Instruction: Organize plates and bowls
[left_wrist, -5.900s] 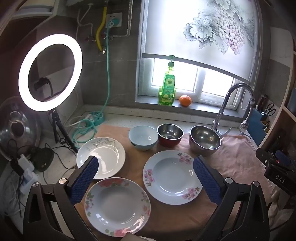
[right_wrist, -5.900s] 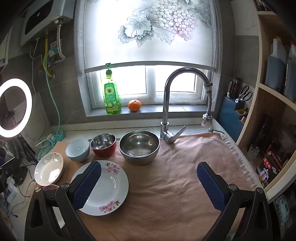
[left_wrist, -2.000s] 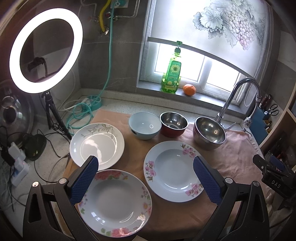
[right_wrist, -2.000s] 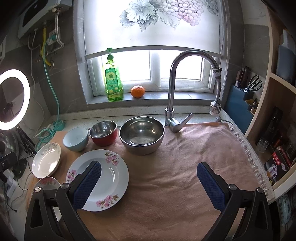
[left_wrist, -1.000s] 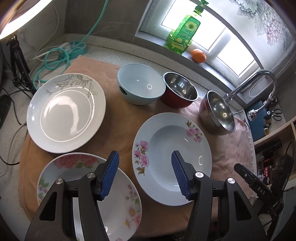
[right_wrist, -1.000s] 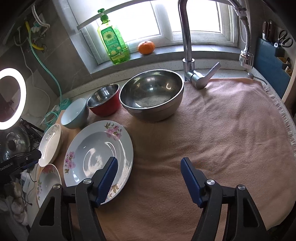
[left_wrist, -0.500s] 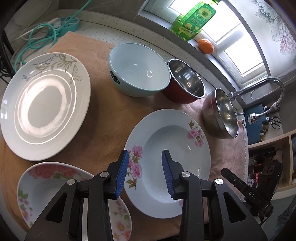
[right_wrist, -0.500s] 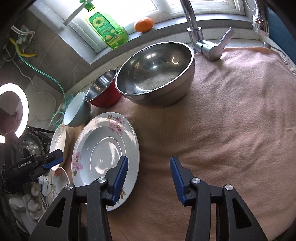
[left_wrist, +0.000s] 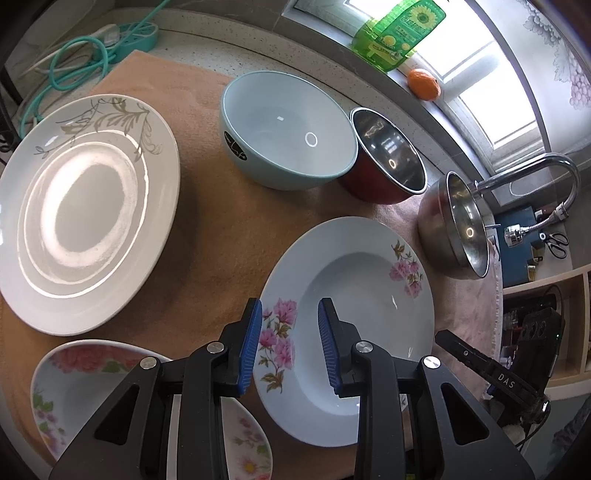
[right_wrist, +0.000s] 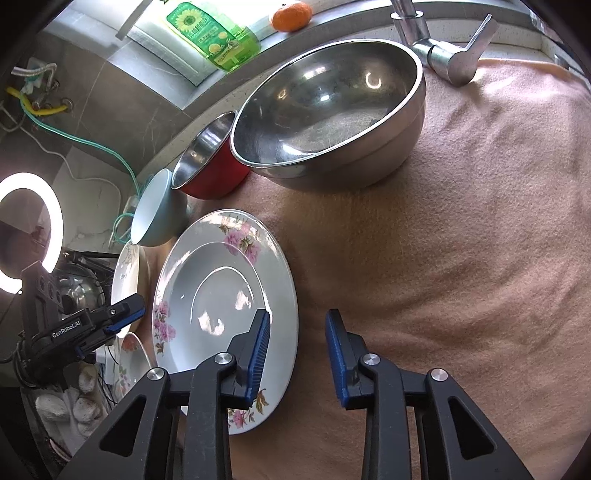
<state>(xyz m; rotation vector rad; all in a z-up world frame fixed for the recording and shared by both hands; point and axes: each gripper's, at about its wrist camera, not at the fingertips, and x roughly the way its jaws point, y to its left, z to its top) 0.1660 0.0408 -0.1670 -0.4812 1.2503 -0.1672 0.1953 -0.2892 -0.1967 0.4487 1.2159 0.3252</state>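
Observation:
A pale blue plate with pink flowers (left_wrist: 362, 280) lies on the tan cloth (left_wrist: 207, 236). My left gripper (left_wrist: 290, 345) is open and empty, its fingers straddling the plate's near left rim. My right gripper (right_wrist: 297, 356) is open and empty at the same plate's (right_wrist: 221, 291) right rim, one finger over the plate, one over the cloth. A white plate with grey leaves (left_wrist: 81, 206) lies at the left. A plate with red flowers (left_wrist: 74, 384) lies at the near left. A light blue bowl (left_wrist: 288, 129), a red steel bowl (left_wrist: 384, 155) and a large steel bowl (right_wrist: 328, 110) stand behind.
A tap (left_wrist: 532, 173) stands behind the large steel bowl (left_wrist: 454, 225). A green soap bottle (right_wrist: 210, 33) and an orange (right_wrist: 291, 14) are on the sill. A ring light (right_wrist: 29, 229) and teal cables (left_wrist: 85, 62) are at the left. Shelves (left_wrist: 546, 280) are at the right.
Both grippers have dropped towards the flowered pale blue plate and narrowed their jaws from wide open. The dishes have not moved.

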